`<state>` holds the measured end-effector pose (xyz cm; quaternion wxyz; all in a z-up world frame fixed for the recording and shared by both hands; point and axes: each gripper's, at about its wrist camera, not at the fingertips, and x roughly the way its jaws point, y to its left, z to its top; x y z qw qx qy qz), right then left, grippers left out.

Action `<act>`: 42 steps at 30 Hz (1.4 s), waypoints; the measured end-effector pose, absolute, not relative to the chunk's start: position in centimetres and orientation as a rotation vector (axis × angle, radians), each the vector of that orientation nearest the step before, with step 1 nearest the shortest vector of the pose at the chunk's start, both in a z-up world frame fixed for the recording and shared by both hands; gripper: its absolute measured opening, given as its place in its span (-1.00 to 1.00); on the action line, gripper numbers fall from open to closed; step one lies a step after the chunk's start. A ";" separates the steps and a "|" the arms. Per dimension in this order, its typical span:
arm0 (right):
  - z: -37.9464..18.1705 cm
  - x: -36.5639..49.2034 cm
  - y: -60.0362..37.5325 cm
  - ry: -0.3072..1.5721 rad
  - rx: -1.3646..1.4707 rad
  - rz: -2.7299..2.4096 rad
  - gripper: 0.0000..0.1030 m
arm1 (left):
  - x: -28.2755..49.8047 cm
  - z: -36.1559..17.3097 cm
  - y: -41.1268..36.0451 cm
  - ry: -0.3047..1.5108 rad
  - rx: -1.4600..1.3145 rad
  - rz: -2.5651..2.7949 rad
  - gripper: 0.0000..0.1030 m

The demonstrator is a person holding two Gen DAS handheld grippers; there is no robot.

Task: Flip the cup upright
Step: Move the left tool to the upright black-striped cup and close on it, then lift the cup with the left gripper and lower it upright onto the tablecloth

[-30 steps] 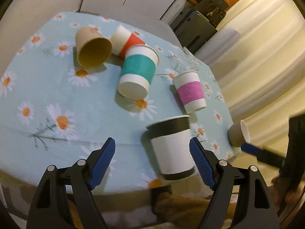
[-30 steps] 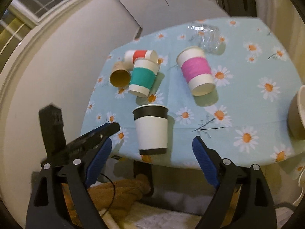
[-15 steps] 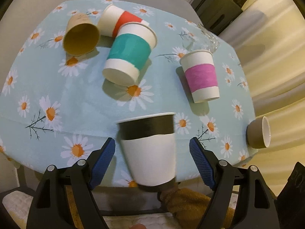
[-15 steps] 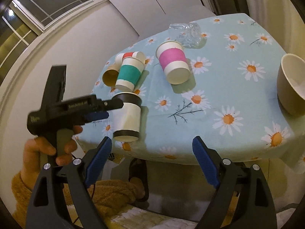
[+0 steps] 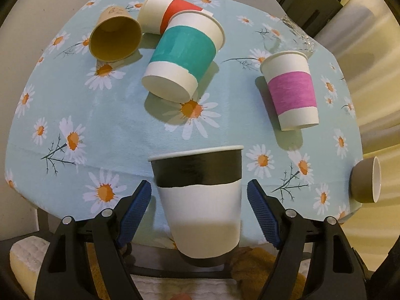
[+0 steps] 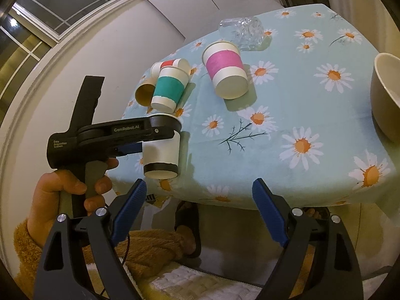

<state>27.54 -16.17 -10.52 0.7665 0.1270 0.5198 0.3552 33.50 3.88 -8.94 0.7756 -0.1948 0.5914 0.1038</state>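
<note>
A white paper cup with black bands (image 5: 200,205) lies on its side at the near edge of the daisy tablecloth (image 5: 120,130), rim away from me, base overhanging. My left gripper (image 5: 199,205) is open with a blue pad on each side of the cup, small gaps showing. In the right wrist view the left gripper (image 6: 140,140) reaches around the same cup (image 6: 162,155). My right gripper (image 6: 197,210) is open and empty, below the table edge.
On their sides lie a teal-banded cup (image 5: 182,55), a red-banded cup (image 5: 170,10), a brown cup (image 5: 115,37), a pink-banded cup (image 5: 292,92) and a clear glass (image 6: 242,30). A tan bowl (image 6: 385,95) sits at the right edge.
My left gripper has moved in around the black-banded cup, which now sits between its pads. My right gripper has drawn back and to the right.
</note>
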 end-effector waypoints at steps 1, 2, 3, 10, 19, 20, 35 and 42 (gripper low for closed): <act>-10.6 27.6 -16.2 1.131 0.276 0.769 0.66 | 33.5 -8.9 4.0 1.277 -0.420 0.230 0.48; -10.7 27.6 -16.2 1.136 0.275 0.767 0.66 | 33.6 -8.9 4.0 1.273 -0.421 0.235 0.38; -10.8 27.6 -16.2 1.141 0.278 0.764 0.66 | 33.5 -8.9 4.1 1.272 -0.421 0.235 0.31; -11.3 27.7 -15.8 1.152 0.268 0.767 0.66 | 33.2 -8.7 4.5 1.258 -0.421 0.223 0.30; -11.2 27.6 -15.5 1.137 0.267 0.781 0.66 | 30.2 -5.0 4.3 1.021 -0.387 0.152 0.29; -11.2 27.6 -15.5 1.134 0.270 0.785 0.66 | 29.7 -4.6 4.0 0.985 -0.350 0.153 0.29; -10.1 27.8 -16.2 1.052 0.251 0.761 0.66 | 23.3 -6.2 -0.2 0.463 -0.094 0.182 0.29; -10.1 27.9 -15.4 1.022 0.165 0.733 0.66 | 21.7 -8.8 -1.4 0.306 -0.023 0.198 0.29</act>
